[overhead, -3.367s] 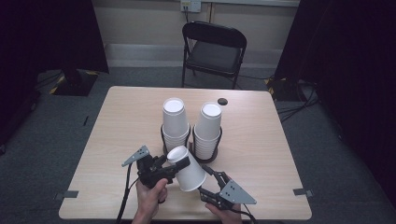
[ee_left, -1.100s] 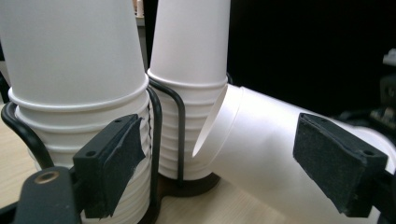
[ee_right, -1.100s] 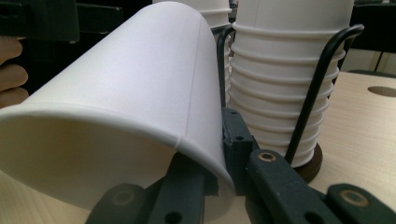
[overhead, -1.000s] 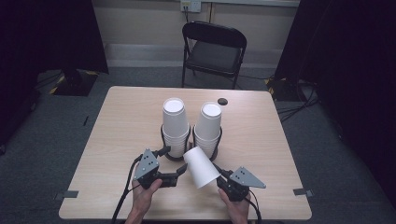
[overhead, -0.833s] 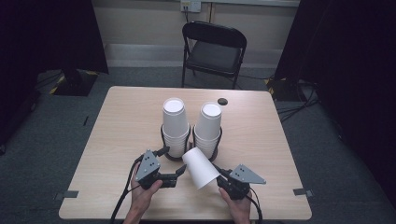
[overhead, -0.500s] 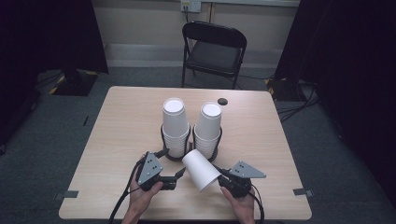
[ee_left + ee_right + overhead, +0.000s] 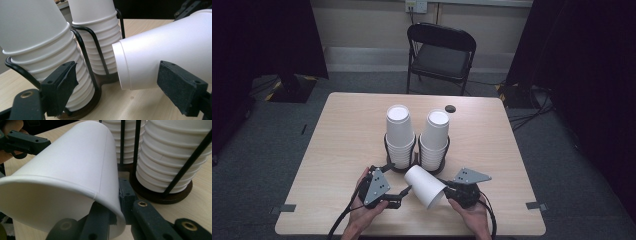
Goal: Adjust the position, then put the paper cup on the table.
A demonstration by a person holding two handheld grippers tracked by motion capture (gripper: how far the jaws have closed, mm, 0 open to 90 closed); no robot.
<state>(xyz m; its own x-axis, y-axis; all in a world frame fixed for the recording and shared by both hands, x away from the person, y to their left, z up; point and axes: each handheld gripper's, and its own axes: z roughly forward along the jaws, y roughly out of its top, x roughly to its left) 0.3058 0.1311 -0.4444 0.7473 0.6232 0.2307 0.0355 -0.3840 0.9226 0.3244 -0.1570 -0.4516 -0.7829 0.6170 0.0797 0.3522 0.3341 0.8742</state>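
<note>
Cup (image 7: 426,186), white paper, lies tilted on its side near the front of the surface (image 7: 342,130), base pointing toward the holder and mouth toward the person. From the high view, the right gripper (image 7: 451,192) pinches its rim, the right hand (image 7: 472,216) behind it. The left gripper (image 7: 404,192) sits just beside the cup's base with its jaws apart, carried by the left hand (image 7: 364,215). Behind the cup stands a black wire holder (image 7: 417,159) with two stacks of cups: the left stack (image 7: 400,136) and the right stack (image 7: 434,140), side by side. A small dark disc (image 7: 450,108) lies farther back, and a folding chair (image 7: 440,55) stands beyond the surface.

In the left gripper view, the gripper's two pads are spread wide, clamping nothing; the cup's base (image 7: 155,57) reaches in between them from the right, above the wood. Both stacks (image 7: 50,57) lean in the wire holder (image 7: 87,50) just behind.

In the right gripper view, the jaws are closed on the cup's rim (image 7: 75,177), one inside the mouth and one outside. The holder's dark base (image 7: 162,192) and both stacks (image 7: 170,152) sit just beyond, and the left gripper (image 7: 25,142) shows at top left.
</note>
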